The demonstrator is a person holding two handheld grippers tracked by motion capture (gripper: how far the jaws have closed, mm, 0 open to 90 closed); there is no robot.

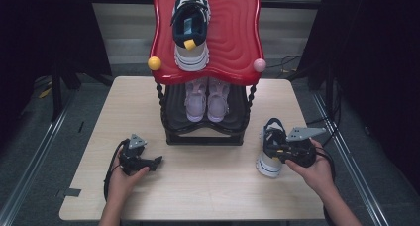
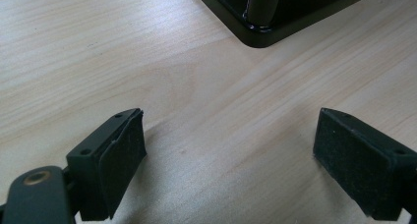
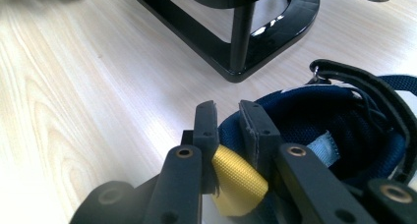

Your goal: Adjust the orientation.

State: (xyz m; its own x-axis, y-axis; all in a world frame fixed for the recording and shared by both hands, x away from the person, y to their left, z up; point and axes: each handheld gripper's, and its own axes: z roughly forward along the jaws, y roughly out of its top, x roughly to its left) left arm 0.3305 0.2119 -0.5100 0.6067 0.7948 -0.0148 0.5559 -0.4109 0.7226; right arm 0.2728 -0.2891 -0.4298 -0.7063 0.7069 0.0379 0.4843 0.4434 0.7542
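Right gripper (image 3: 227,130): jaws clenched on the navy heel collar of a sneaker (image 1: 271,149), yellow pull tab (image 3: 238,182) just below the pads. Sneaker stands on the wooden table (image 1: 208,186), right of the shoe rack (image 1: 205,134), white sole toward the person. Right hand (image 1: 317,169) wraps the gripper body.

Left gripper (image 2: 228,155): jaws released, wide apart, nothing between them, low over bare table near the rack's black base corner. Left hand (image 1: 126,179) holds it.

Rack: matching sneaker (image 1: 190,25) on red top shelf (image 1: 237,37); pale pink pair (image 1: 207,99) on lower black shelf.
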